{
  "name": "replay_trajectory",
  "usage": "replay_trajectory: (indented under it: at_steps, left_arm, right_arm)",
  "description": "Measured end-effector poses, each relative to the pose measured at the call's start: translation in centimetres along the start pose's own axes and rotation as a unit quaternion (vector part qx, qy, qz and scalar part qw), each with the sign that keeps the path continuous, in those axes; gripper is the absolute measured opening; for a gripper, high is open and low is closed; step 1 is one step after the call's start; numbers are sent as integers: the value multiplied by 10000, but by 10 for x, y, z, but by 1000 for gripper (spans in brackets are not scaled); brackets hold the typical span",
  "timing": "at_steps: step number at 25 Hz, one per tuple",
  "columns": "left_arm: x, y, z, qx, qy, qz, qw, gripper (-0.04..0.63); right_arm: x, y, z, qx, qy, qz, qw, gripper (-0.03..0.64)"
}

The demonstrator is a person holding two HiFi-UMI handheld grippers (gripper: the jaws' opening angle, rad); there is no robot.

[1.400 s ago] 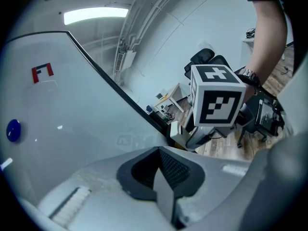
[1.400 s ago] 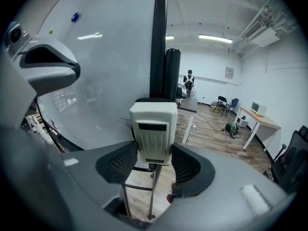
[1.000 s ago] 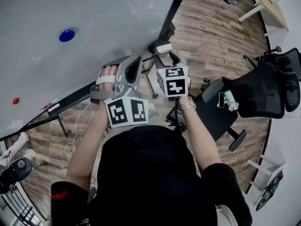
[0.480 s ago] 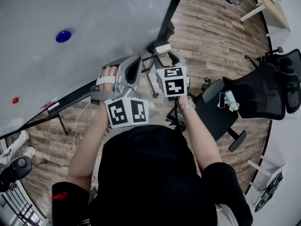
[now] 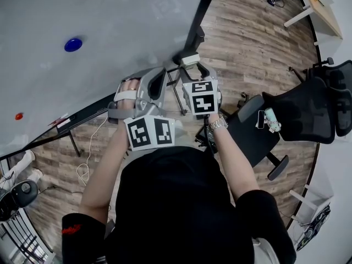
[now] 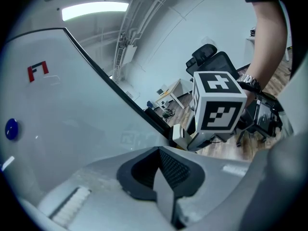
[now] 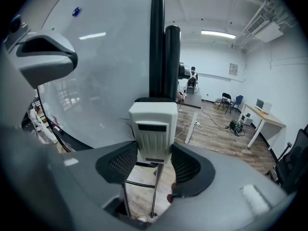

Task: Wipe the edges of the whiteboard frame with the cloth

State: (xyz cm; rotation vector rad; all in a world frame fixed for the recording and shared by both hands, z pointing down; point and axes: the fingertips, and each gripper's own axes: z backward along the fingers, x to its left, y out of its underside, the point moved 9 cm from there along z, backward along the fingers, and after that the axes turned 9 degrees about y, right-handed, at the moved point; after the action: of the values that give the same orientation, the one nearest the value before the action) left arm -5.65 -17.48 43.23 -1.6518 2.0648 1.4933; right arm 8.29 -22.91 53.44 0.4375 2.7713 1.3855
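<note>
**Right gripper holding white block at whiteboard corner**

The right gripper (image 7: 153, 163) is clamping a white ribbed block (image 7: 153, 129) between its pads, holding it up against the black frame (image 7: 156, 42) at the lower corner of the whiteboard (image 5: 110, 37). The left gripper (image 6: 161, 172) is hovering just beside it, jaws pressed together on nothing, facing the board's surface.

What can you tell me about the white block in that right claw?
The white block looks like hard plastic: boxy, with a dark slot across its face and fine ribs below. It is pinched on both sides by the right claw and juts out past its tips, close to the whiteboard's black frame. Whether they touch cannot be told.
</note>
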Motion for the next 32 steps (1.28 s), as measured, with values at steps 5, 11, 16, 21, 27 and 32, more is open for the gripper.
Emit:
replay_trajectory:
  at_steps: [5,11,16,21,27,32]
  left_arm:
    - [-1,0,-1,52,-21,9,10000,2]
    - [-4,2,-2,118,4,42,9999,2]
    - [-6,6,-2,192,17,74,9998,2]
    - [-7,13,-3,278,28,116,9995,2]
    - [-10,17,-5,328,81,163,9993,2]
    - [-13,20,-8,366,119,190,9991,2]
  right_arm:
    - [0,4,-3,30,-30,2,10000,229]
    - [1,11,-9,79,-63,-12,9999,229]
    - [2,18,-15,121,-57,-45,9999,229]
    - [4,24,-21,160,-62,-54,9998,229]
    - [6,31,-27,183,-36,-63,9998,229]
    - [7,38,-33,206,-20,-48,9998,229]
